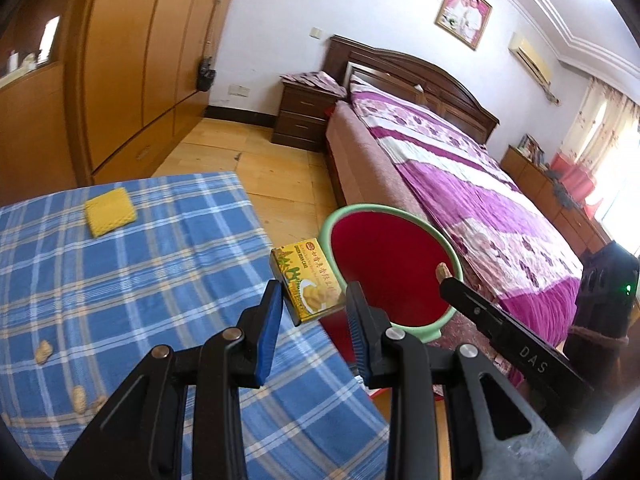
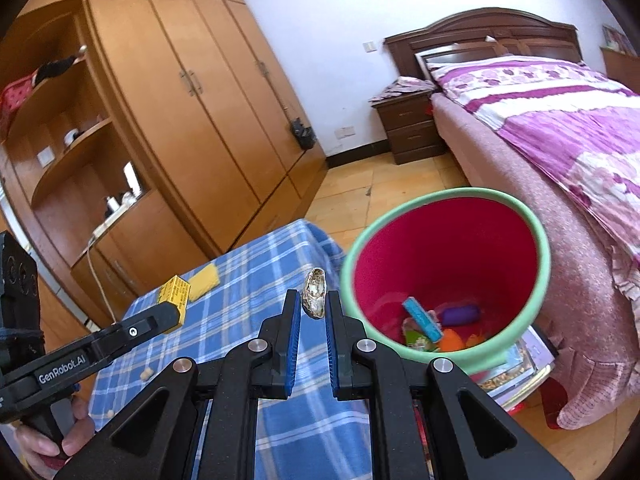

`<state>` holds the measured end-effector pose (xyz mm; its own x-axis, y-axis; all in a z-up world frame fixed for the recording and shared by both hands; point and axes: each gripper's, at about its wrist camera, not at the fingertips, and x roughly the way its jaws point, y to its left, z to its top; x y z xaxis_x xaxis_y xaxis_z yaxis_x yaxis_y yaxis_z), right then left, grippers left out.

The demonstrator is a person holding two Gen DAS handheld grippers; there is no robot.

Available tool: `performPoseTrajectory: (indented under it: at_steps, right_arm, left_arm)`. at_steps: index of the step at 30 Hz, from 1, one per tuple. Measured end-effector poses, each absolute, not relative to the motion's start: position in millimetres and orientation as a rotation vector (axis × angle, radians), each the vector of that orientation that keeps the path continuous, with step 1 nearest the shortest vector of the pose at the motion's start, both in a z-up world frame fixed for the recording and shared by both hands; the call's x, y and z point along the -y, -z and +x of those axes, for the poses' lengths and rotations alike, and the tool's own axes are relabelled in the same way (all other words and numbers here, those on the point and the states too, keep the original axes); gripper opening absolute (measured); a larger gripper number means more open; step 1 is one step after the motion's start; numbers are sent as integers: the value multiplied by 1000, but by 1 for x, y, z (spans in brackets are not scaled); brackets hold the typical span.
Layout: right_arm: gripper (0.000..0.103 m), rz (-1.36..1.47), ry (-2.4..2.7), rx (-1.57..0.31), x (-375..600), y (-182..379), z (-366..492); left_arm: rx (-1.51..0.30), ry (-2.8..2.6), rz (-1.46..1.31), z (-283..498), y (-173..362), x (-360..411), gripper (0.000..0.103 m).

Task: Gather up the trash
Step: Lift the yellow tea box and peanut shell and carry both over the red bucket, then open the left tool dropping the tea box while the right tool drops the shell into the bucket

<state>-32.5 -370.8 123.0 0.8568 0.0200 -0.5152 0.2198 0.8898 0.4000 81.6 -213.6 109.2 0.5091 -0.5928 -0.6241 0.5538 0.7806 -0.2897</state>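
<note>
My left gripper (image 1: 314, 300) is shut on a small yellow snack box (image 1: 308, 280), held off the table's edge beside the bin. The bin (image 1: 326, 228) has a green rim and a red inside. In the right wrist view my right gripper (image 2: 313, 300) is shut on an empty peanut shell (image 2: 315, 294), just left of the bin's rim (image 2: 544, 248). Several bits of trash lie at the bin's bottom, among them a blue piece (image 2: 422, 318) and a purple one (image 2: 460, 314). Each gripper shows in the other's view, with the box (image 2: 175, 298) and the shell (image 1: 442, 270).
A table with a blue plaid cloth (image 1: 160, 280) holds a yellow sponge (image 1: 110, 212) and loose peanut shells (image 1: 43, 352). A bed (image 1: 460, 200) stands right behind the bin, a wardrobe (image 2: 208, 100) to the left. A hand (image 2: 60, 436) grips the left tool's handle.
</note>
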Motion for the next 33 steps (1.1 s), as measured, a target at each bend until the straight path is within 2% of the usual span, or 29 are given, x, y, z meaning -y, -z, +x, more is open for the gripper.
performPoseTrajectory:
  at_steps: [20, 33]
  right_arm:
    - [12, 586, 224, -594, 445, -76, -31]
    - [13, 601, 247, -649, 462, -54, -11]
  left_arm:
    - [-861, 796, 63, 108, -65, 316, 33]
    - [-892, 821, 104, 126, -42, 345, 33]
